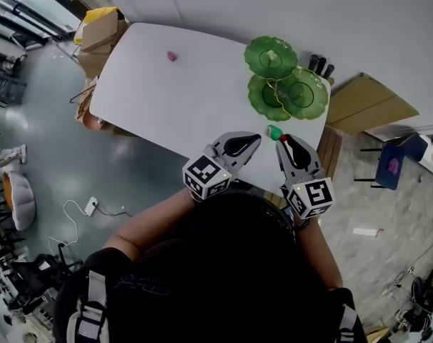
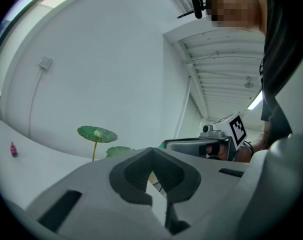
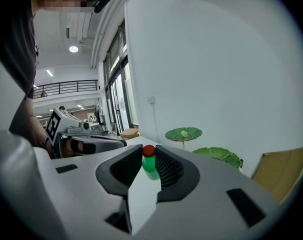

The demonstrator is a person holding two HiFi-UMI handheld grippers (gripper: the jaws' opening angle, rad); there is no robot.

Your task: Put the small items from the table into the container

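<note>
A small green bottle with a red cap [image 3: 150,165] is clamped between the jaws of my right gripper [image 3: 149,160], which is shut on it. In the head view the bottle [image 1: 274,131] hangs just off the table's near right edge, at the right gripper [image 1: 281,138]. My left gripper [image 1: 253,141] is beside it on the left, jaws together with nothing in them [image 2: 151,156]. The container is a green lotus-leaf stand [image 1: 284,81] with three dishes at the far right of the white table [image 1: 166,98]. A small pink item [image 1: 172,56] lies far left on the table.
Cardboard boxes [image 1: 101,33] stand past the table's far left end. A brown board [image 1: 370,103] leans to the right of the table. A blue chair [image 1: 395,160] stands on the floor at the right. The white wall runs along the table's back.
</note>
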